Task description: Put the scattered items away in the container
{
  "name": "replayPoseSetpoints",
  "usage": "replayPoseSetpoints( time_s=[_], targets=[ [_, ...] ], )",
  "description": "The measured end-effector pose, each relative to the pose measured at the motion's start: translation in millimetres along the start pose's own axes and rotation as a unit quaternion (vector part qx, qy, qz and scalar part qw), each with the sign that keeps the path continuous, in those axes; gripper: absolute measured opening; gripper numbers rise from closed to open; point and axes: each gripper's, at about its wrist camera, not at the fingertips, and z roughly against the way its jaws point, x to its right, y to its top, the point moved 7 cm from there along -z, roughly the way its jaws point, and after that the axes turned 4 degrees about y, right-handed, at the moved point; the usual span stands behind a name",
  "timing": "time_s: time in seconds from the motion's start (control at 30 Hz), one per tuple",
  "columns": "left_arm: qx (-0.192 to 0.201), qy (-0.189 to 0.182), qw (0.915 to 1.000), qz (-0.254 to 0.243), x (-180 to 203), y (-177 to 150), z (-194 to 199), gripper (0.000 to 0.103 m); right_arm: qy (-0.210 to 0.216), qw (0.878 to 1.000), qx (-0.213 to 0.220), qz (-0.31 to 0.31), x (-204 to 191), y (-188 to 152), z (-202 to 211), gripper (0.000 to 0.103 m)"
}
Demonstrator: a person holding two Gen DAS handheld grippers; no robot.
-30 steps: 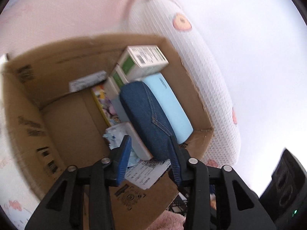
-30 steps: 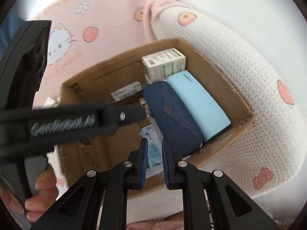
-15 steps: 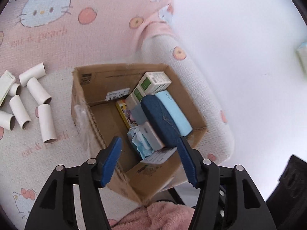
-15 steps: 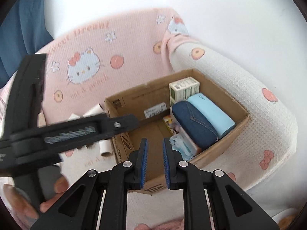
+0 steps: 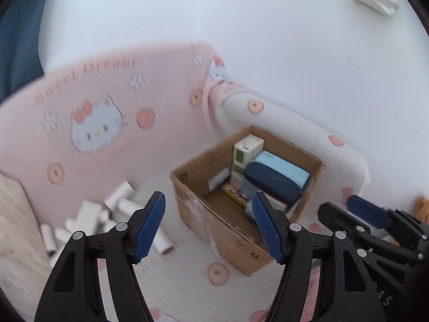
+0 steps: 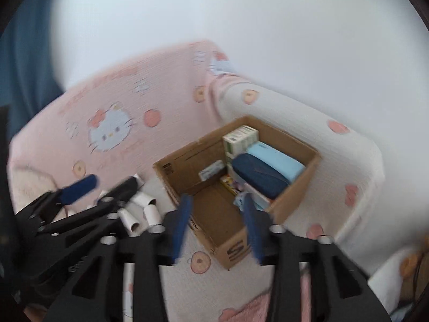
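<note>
Pink cartoon-cat cushions line the corner where an open cardboard box (image 5: 242, 216) sits against a white wall. Several items already lie inside it: a dark denim case (image 5: 272, 183), a light blue case (image 5: 284, 167) and stacked green-and-white cartons (image 5: 246, 147). White cardboard tubes (image 5: 118, 209) remain scattered on the cushion left of the box, so the tidying looks only partly done. Above the scene, the left gripper (image 5: 209, 221) is spread wide and empty; the right gripper (image 6: 217, 228) is opening, with nothing between its jaws. Motion blur smears the right wrist view, the smaller packets at the bottom of the box are hard to identify, and the tube pile is partly hidden behind the left gripper.
</note>
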Motion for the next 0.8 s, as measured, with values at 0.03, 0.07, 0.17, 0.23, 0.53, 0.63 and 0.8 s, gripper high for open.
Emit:
replayPoseSetpoints(
  time_s=[0.03, 0.07, 0.17, 0.23, 0.53, 0.63, 0.8],
  targets=[
    [0.008, 0.000, 0.9999, -0.011, 0, 1, 3, 0.072, -0.003, 1.000, 0.002, -0.004, 2, -2, 3, 0.062],
    [0.012, -0.004, 0.9997, -0.020, 0, 1, 5, 0.073, -0.008, 1.000, 0.002, -0.003, 3, -3, 5, 0.064],
    [0.004, -0.012, 0.9990, -0.044, 3, -4, 5, 0.073, -0.029, 1.000, 0.003, 0.011, 5, -9, 8, 0.065],
    [0.005, -0.005, 0.9976, -0.069, 5, -8, 3, 0.073, -0.043, 0.999, -0.004, 0.013, 6, -15, 6, 0.071],
    [-0.016, 0.036, 0.9919, -0.121, -7, -25, -19, 0.074, -0.068, 0.996, -0.054, 0.007, 7, -33, -21, 0.076],
    [-0.022, 0.046, 0.9905, -0.128, -10, -27, -24, 0.074, -0.059, 0.996, -0.055, 0.027, -5, -33, -24, 0.076],
    [-0.034, 0.046, 0.9916, -0.116, -15, -27, -27, 0.074, -0.084, 0.993, -0.054, 0.065, -14, -33, -24, 0.079]
  ],
)
